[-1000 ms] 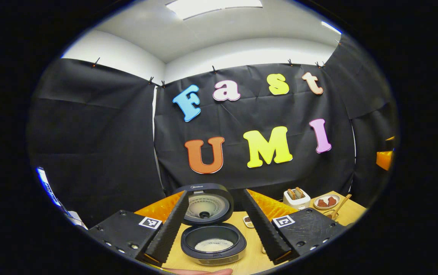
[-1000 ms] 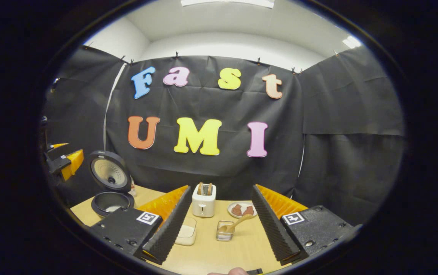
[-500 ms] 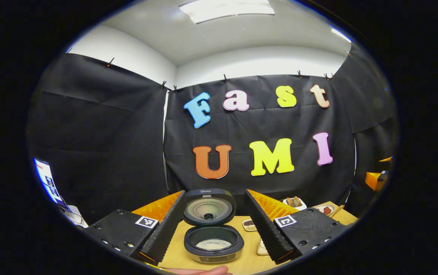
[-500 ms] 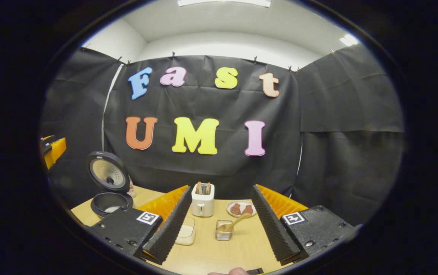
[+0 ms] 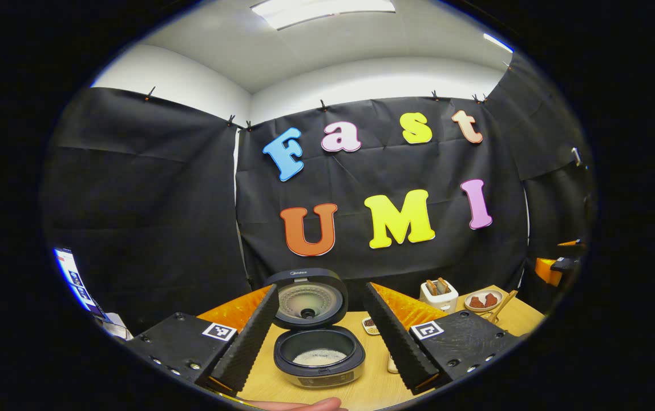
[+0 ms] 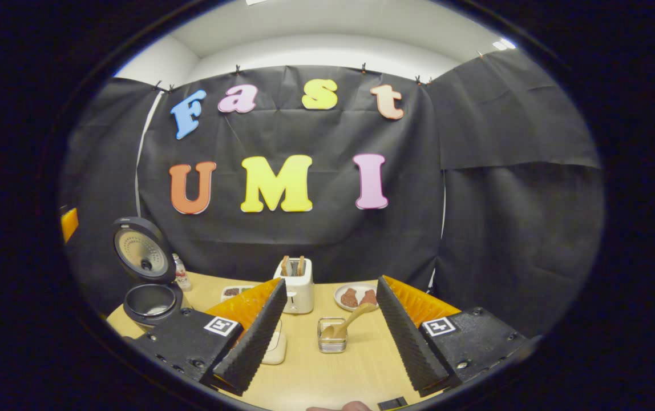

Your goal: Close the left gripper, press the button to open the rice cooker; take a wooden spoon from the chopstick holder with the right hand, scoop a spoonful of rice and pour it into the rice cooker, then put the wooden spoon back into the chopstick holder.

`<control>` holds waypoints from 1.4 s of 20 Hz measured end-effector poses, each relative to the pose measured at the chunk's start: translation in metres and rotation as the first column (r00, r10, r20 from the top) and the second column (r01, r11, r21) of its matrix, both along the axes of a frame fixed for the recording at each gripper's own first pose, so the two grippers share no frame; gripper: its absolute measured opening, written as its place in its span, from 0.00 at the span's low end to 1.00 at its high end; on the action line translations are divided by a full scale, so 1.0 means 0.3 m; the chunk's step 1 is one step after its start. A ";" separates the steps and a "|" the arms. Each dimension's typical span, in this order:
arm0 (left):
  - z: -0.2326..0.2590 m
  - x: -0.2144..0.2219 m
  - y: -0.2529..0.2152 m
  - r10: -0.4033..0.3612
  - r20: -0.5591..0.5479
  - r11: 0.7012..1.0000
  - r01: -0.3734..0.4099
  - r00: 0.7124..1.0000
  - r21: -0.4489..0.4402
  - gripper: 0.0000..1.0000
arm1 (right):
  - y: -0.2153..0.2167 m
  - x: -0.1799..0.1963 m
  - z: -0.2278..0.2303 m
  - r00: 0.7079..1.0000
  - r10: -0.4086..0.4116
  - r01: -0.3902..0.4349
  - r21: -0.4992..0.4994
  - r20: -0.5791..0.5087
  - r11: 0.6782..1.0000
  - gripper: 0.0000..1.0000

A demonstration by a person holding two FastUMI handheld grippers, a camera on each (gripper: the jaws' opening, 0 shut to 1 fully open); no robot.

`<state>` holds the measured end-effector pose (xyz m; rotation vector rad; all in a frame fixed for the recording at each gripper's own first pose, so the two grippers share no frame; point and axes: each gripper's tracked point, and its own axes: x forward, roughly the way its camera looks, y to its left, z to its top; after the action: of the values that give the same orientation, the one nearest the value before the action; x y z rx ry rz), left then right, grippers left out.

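The black rice cooker [image 5: 319,357] stands open on the wooden table, lid [image 5: 309,298] upright and white rice in its pot. My left gripper [image 5: 320,288] hovers in front of it, open and holding nothing. In the right gripper view, the wooden spoon [image 6: 349,323] leans in the clear chopstick holder [image 6: 332,337], straight ahead of my right gripper [image 6: 331,282], which is open, holds nothing and stays short of it. A white rice container [image 6: 276,348] lies partly behind its left finger. The open cooker [image 6: 150,299] sits at the far left.
A white toaster [image 6: 295,285] with bread and a plate [image 6: 356,297] of brown food stand behind the holder. A small bottle [image 6: 179,273] and a dish [image 6: 233,292] sit near the cooker. The table [image 6: 327,382] ends near both grippers. Black cloth walls close in the back.
The right gripper view has tipped downward, showing more of the table and the holder a little nearer. The left gripper wobbled and sits about where it was. Both stayed open.
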<state>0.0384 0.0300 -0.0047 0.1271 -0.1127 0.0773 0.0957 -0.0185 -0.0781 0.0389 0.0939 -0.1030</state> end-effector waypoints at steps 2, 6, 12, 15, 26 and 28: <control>-0.028 0.011 -0.008 0.011 -0.015 1.000 -0.011 1.000 0.006 0.95 | -0.038 0.090 -0.090 1.000 -0.009 0.010 0.041 -0.026 0.999 1.00; -0.081 0.035 -0.032 0.037 -0.052 0.999 -0.036 0.998 0.025 0.95 | -0.118 0.307 -0.333 0.995 -0.018 0.030 0.128 -0.094 0.991 1.00; -0.131 0.096 -0.097 0.051 -0.083 0.997 -0.046 0.995 0.059 0.95 | -0.184 0.598 -0.621 0.985 0.002 0.038 0.225 -0.175 0.974 1.00; -0.164 0.123 -0.111 0.060 -0.106 0.997 -0.054 0.993 0.052 0.95 | -0.202 0.704 -0.689 0.982 0.019 0.025 0.230 -0.186 0.973 1.00; -0.209 0.145 -0.129 0.081 -0.132 0.994 -0.071 0.988 0.084 0.95 | -0.170 0.906 -0.707 0.981 0.121 -0.067 0.320 -0.153 0.945 0.68; -0.210 0.139 -0.125 0.083 -0.132 0.993 -0.072 0.988 0.089 0.95 | -0.184 0.912 -0.702 0.982 0.111 -0.062 0.298 -0.152 0.953 0.43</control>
<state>0.0801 -0.0075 -0.0676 0.2208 0.0245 0.1415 0.3692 -0.0737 -0.2886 0.3223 0.2784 -0.0030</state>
